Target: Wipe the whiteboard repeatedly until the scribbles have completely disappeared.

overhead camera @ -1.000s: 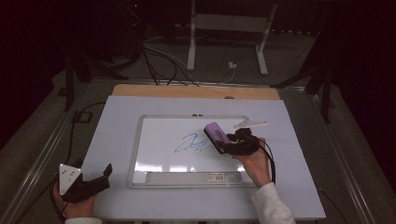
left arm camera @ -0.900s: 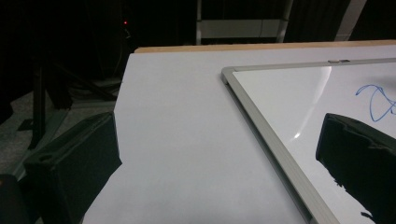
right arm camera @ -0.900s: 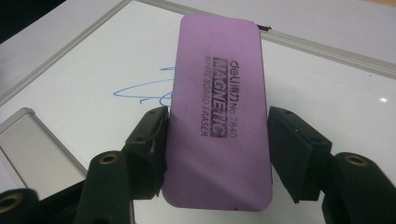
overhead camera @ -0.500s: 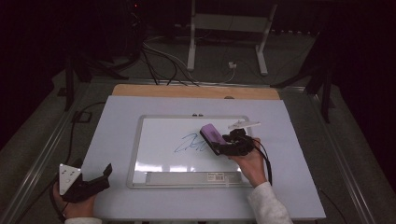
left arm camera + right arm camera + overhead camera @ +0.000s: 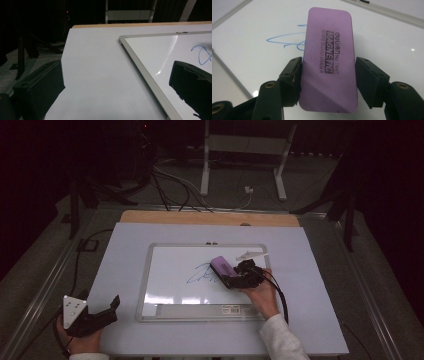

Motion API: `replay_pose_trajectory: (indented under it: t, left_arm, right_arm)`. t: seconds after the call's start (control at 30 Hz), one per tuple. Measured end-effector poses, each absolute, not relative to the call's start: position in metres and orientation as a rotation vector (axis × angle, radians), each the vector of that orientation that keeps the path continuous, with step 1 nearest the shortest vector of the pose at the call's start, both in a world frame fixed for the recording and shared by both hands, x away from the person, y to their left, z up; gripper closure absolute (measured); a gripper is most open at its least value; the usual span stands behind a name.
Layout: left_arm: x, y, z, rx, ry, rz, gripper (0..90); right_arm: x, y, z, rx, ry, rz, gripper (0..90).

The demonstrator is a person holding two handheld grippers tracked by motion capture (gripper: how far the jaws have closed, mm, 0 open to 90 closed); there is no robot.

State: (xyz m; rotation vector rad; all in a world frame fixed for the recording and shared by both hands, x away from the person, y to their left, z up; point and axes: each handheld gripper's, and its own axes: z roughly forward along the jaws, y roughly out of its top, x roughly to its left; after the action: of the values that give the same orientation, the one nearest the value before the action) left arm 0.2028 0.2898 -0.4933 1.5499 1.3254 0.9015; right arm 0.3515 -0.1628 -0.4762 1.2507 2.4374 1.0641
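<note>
Over the whiteboard [image 5: 165, 270], beside the blue scribble [image 5: 202, 274], the purple magnetic eraser [image 5: 328, 60] sits clamped across its width in the right gripper [image 5: 328, 82]. Its long axis runs along the jaws, far end pointing away from the hand toward the scribble, printed face up. Judged step: eraser carried to the marks, wiping not begun. Next move: lower it flat onto the ink, then sweep. Left gripper [image 5: 95, 315] rests on the table [image 5: 125, 240] near the board's corner, jaws apart, empty.
</note>
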Motion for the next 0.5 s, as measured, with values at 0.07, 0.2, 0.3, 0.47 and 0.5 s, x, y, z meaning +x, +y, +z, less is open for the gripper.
replay_pose_trajectory:
  t: [0.07,0.2,0.3,0.47,0.5]
  left_arm:
    - [0.203,0.290,-0.493,1.548,1.327,0.902,0.4]
    - [0.203,0.290,-0.494,1.546,1.330,0.901,0.4]
    - [0.203,0.290,-0.494,1.548,1.330,0.901,0.4]
    - [0.203,0.290,-0.494,1.550,1.330,0.900,0.4]
    - [0.203,0.290,-0.494,1.552,1.331,0.898,0.4]
  right_arm:
    - [0.353,-0.161,-0.480,1.257,2.439,1.045,40.7]
    - [0.353,-0.156,-0.487,1.243,2.446,0.993,40.5]
    - [0.354,-0.154,-0.492,1.246,2.453,0.966,40.1]
    - [0.357,-0.156,-0.492,1.271,2.424,1.026,29.5]
    - [0.358,-0.156,-0.492,1.273,2.419,1.038,27.6]
